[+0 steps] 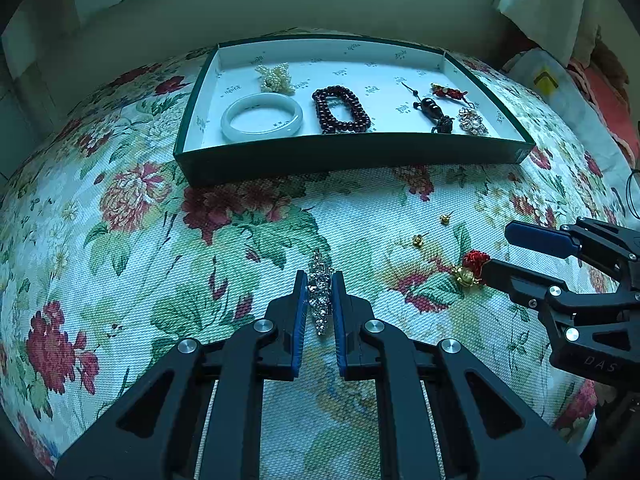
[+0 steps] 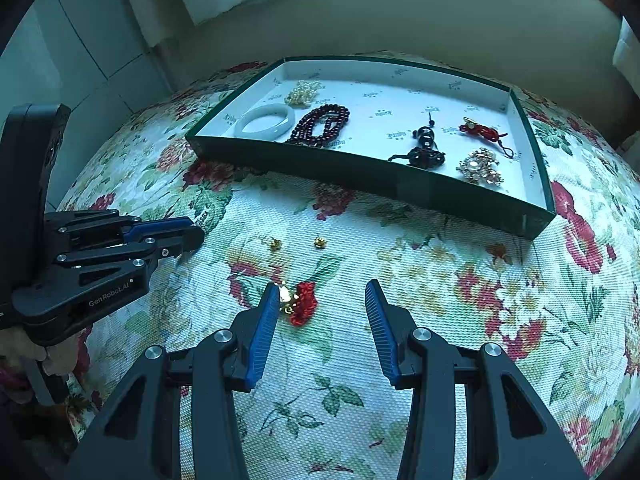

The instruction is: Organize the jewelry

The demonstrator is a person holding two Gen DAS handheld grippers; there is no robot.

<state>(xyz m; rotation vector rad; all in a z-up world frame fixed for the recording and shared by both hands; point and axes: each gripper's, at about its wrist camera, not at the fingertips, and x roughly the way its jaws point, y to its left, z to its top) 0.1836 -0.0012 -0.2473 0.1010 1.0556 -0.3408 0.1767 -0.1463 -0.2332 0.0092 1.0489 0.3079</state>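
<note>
My left gripper is shut on a silver crystal clip that lies on the floral cloth. In the right wrist view the left gripper shows at the left with its fingers together, and the clip is hidden. My right gripper stands open over a red-and-gold knot charm, which lies against the inner side of its left pad. From the left wrist view the right gripper reaches in from the right, with the charm at its lower fingertip.
A dark green tray at the back holds a pearl cluster, a jade bangle, a dark red bead bracelet, a black pendant, a red tassel and a brooch. Two small gold earrings lie on the cloth.
</note>
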